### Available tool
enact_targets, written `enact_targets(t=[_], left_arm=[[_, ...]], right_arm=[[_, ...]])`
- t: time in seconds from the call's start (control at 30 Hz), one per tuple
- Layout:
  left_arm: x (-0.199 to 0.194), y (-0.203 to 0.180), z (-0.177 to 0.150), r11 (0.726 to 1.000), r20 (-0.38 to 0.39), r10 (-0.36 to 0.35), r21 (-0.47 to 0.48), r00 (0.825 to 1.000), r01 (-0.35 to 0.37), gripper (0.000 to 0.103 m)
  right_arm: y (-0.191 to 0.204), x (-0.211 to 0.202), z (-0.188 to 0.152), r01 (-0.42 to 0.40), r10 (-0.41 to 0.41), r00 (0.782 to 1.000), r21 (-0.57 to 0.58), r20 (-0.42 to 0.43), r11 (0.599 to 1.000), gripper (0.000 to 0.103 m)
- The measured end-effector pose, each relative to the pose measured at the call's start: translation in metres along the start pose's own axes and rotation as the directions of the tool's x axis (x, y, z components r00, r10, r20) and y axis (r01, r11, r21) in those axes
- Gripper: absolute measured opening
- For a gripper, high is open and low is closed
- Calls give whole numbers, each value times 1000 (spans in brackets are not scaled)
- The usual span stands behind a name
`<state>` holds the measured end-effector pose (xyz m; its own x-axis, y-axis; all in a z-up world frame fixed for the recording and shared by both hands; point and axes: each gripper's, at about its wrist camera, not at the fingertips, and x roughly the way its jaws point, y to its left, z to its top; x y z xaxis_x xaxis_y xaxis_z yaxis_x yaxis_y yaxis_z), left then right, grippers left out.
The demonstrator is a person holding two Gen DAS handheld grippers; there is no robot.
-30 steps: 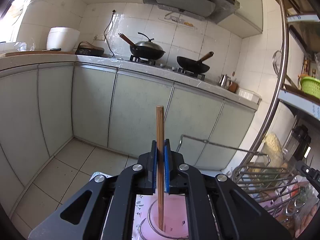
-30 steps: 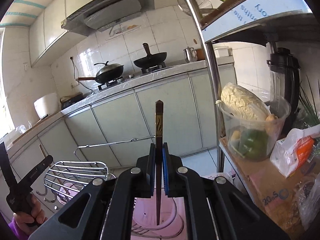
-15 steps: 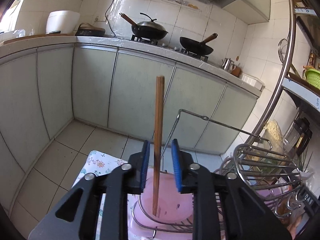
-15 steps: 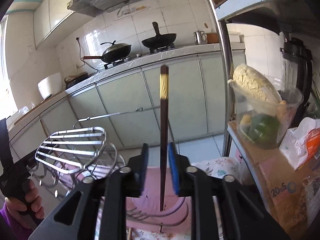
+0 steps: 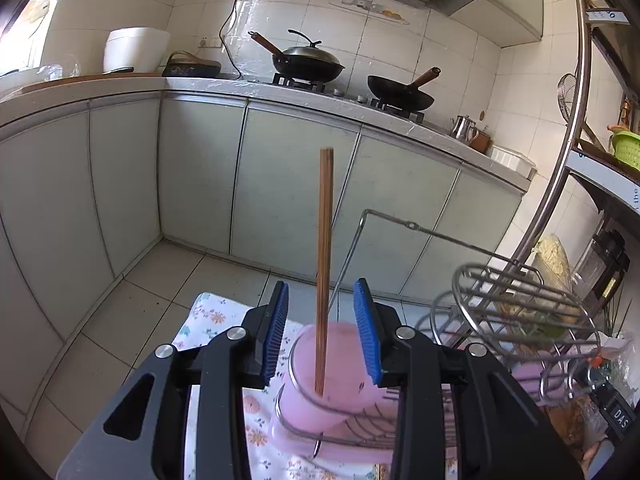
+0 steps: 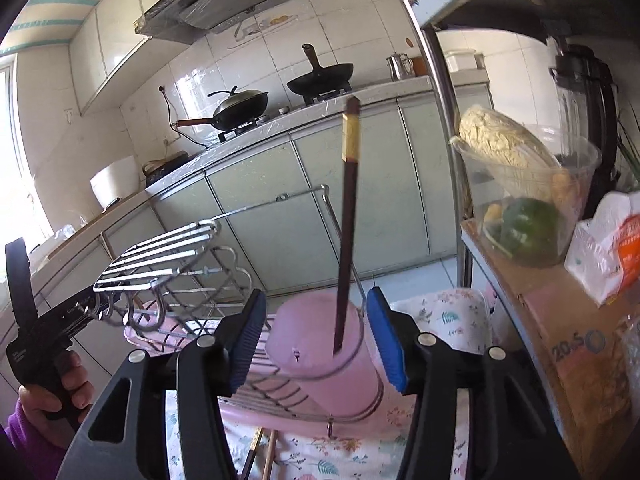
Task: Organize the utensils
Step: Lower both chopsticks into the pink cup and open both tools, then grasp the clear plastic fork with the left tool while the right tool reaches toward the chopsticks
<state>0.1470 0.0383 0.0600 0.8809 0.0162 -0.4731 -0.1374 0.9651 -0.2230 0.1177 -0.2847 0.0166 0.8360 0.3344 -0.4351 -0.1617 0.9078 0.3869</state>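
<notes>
A brown wooden chopstick [image 5: 323,264] stands upright in a pink cup [image 5: 320,376] held in a wire rack ring. My left gripper [image 5: 322,332] is open around it, jaws apart, not touching. In the right wrist view a dark chopstick with a gold band [image 6: 346,232] stands tilted in another pink cup [image 6: 320,352]. My right gripper [image 6: 316,340] is open on either side of it, not touching.
A metal dish rack [image 6: 160,256] sits on a floral cloth [image 6: 432,312]; more chopsticks [image 6: 260,456] lie on the cloth below. A shelf post [image 6: 440,92] and a tub of vegetables [image 6: 524,200] stand at the right. The other hand-held gripper [image 6: 36,320] shows at the left.
Both grippers were shut on their chopsticks, then opened. Both chopsticks now stand free in their pink cups, and the jaws have spread wider.
</notes>
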Motion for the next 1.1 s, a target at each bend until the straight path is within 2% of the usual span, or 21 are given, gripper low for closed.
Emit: enact_targets(t=[0.33,0.57,0.87,1.1], left_arm=[[-31,10,-26,1000,-34,2,-29,999,-3,34],[-46,12,-47,1000,-99,10,-15,995,-11,34],[-54,-2,-84,996,-201,41,91,979,-23,34],[-48,-6,-102,996,-272,11,92,962,15,34]], right_arm=[[-11,-2,-34,-27,31,995,43,-93,999,52],[-1,4,-62,-49,48,979,-1,-199,999,52],[15,6,-99,-87,66,949,-55,-309,995,52],[19,4,-110,-86,52,938,-83,-343,993,52]])
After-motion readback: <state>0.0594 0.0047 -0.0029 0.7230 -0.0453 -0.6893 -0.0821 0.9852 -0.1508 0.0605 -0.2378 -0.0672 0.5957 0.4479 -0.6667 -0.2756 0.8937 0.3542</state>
